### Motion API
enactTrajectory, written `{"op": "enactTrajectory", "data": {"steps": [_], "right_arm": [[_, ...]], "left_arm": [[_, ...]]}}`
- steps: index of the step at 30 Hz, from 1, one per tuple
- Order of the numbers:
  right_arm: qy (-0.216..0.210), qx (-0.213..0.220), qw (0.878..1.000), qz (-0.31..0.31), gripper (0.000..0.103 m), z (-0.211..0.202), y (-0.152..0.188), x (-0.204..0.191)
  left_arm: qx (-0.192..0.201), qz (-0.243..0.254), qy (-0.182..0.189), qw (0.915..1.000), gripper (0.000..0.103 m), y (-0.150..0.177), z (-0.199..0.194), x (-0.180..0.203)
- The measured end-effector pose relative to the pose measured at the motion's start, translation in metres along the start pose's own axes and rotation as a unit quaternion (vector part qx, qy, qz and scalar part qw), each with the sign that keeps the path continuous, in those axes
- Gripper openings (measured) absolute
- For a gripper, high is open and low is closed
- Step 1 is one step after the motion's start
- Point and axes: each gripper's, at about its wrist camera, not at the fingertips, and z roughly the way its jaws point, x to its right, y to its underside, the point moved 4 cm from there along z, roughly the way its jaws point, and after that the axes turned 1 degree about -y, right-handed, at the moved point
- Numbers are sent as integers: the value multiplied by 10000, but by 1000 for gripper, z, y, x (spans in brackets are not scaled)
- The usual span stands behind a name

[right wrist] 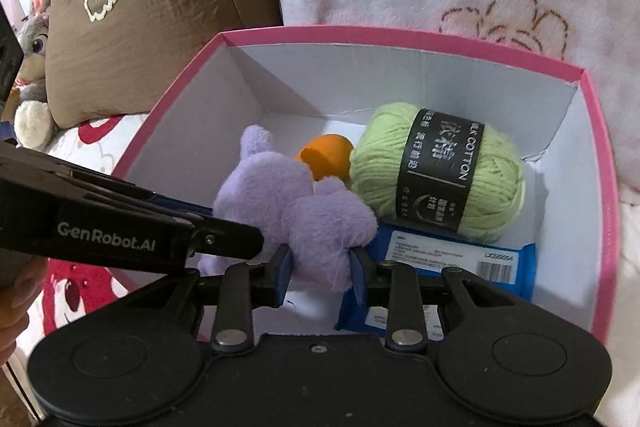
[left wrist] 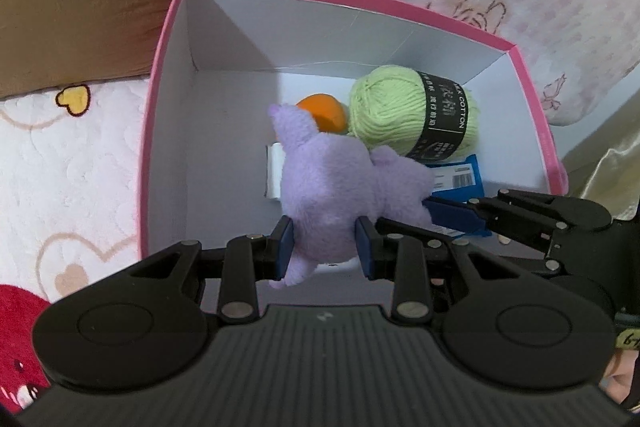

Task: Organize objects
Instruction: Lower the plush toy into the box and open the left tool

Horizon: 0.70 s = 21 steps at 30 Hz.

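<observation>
Left wrist view showed the left gripper (left wrist: 325, 243) pinching the purple plush toy (left wrist: 332, 183) inside the pink box (left wrist: 160, 99), hiding most of an orange ball (left wrist: 322, 111) by the green yarn (left wrist: 408, 115). The right gripper (right wrist: 320, 267) also pinched the toy, covering part of a blue packet (right wrist: 452, 259) near the box's front edge.

The box (left wrist: 160, 131) floor lies bare at left; yarn (left wrist: 412, 115) and plush (left wrist: 328, 179) crowd the right

fuzzy purple plush toy (left wrist: 328, 183), smooth matt cardboard box (left wrist: 160, 131)
</observation>
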Motion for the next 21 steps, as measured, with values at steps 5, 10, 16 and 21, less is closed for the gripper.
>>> {"op": "enactTrajectory", "data": {"steps": [5, 10, 16, 21], "right_arm": [[-28, -48, 10000, 31, 35, 7, 4, 3], [45, -155, 9996, 233, 33, 14, 6, 9], [200, -142, 9993, 268, 34, 14, 9, 15], [332, -6, 9990, 306, 35, 3, 15, 21]], "left_arm": [[-69, 71, -109, 9999, 31, 1, 7, -1], [-2, 217, -338, 9992, 31, 0, 14, 2], [1, 113, -388, 9992, 31, 3, 19, 3], [59, 104, -495, 9987, 31, 7, 24, 6]]}}
